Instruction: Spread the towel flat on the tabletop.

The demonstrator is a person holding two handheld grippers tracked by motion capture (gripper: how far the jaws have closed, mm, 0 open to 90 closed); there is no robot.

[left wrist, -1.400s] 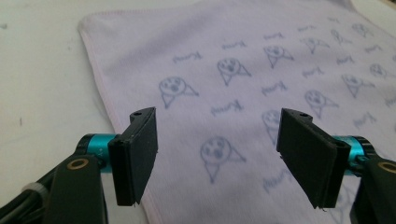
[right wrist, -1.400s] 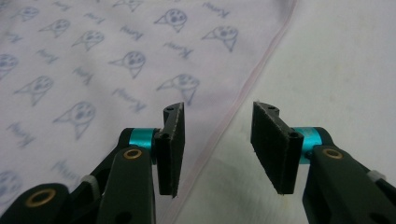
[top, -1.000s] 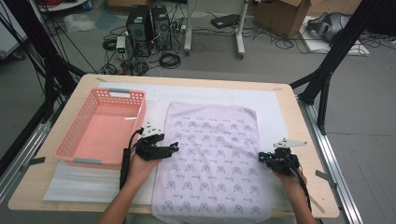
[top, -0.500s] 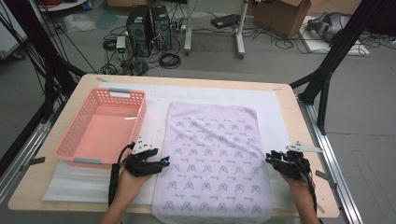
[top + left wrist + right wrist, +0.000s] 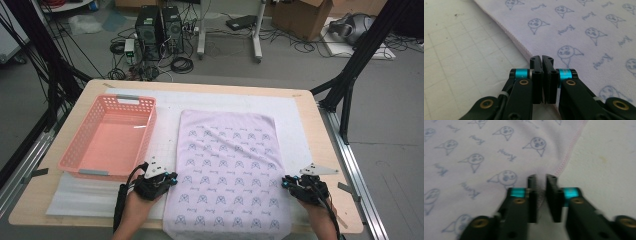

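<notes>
Towel folding, grasp stage. A lilac printed towel (image 5: 227,172) lies flat on the white mat (image 5: 90,192) of the surface (image 5: 327,150), its long axis running away from the person, just beside a pink basket (image 5: 107,137) on its left. The left claw (image 5: 167,179) sits at the towel's left edge near the close end. Its jaws have just been closing and now meet on the hem (image 5: 524,51), apparently pinching it. The right claw (image 5: 287,182) sits at the opposite edge, level with the left. Its jaws stand nearly together astride the stitched hem (image 5: 564,160), with cloth seemingly between them. Each hand is nearest its own edge, so lifting should carry the near end toward the far end.
</notes>
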